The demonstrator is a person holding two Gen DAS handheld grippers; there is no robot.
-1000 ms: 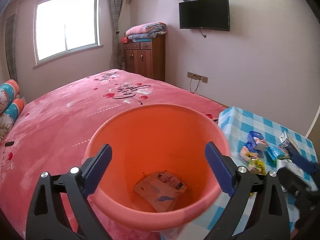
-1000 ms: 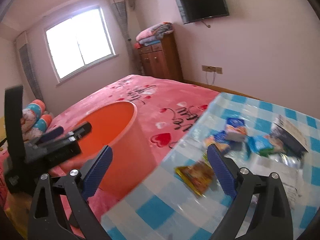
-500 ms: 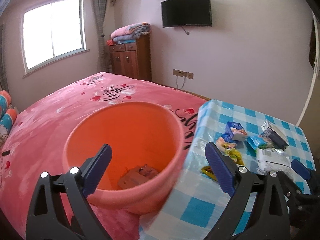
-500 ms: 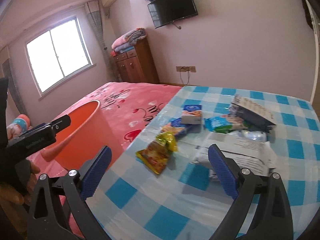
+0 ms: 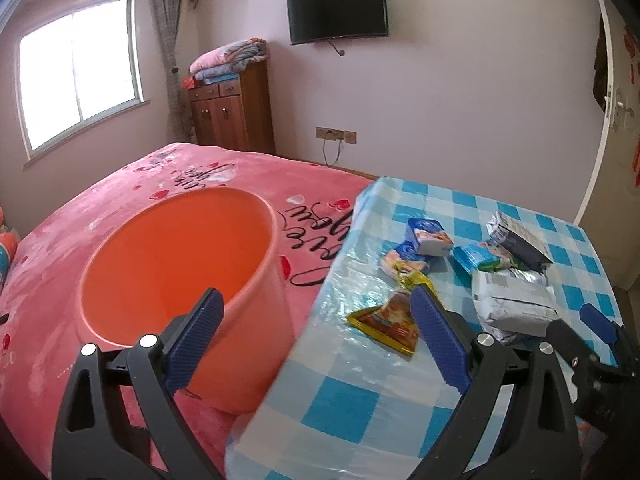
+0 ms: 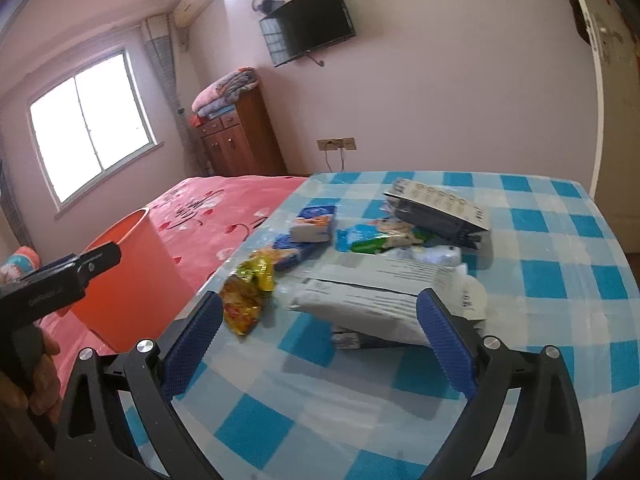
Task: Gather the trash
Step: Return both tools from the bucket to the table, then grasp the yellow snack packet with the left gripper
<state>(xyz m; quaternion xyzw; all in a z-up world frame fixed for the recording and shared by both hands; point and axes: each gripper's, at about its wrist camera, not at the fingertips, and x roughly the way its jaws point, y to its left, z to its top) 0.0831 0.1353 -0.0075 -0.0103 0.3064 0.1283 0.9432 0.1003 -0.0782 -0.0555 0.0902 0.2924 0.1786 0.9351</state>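
An orange bucket point(image 5: 180, 272) stands on the pink bed, beside the blue checked table point(image 5: 352, 396); it also shows in the right wrist view point(image 6: 128, 280). Wrappers lie on the table: a yellow snack packet point(image 6: 250, 292), a white-grey bag point(image 6: 372, 304), a green-blue packet point(image 6: 372, 240), a blue-white pack point(image 6: 314, 224) and a dark box point(image 6: 436, 212). My left gripper point(image 5: 316, 340) is open and empty, over the gap between bucket and table edge. My right gripper point(image 6: 320, 336) is open and empty, just short of the white-grey bag.
The pink bed point(image 5: 120, 200) fills the left. A wooden cabinet point(image 5: 232, 112) with folded blankets stands at the far wall, a TV point(image 5: 338, 10) above. A door point(image 5: 616, 120) is at the right. The table's left edge runs beside the bucket.
Both grippers have swung right, from over the bucket toward the table. The wrappers are larger and closer in both views. Both grippers stay open and empty.
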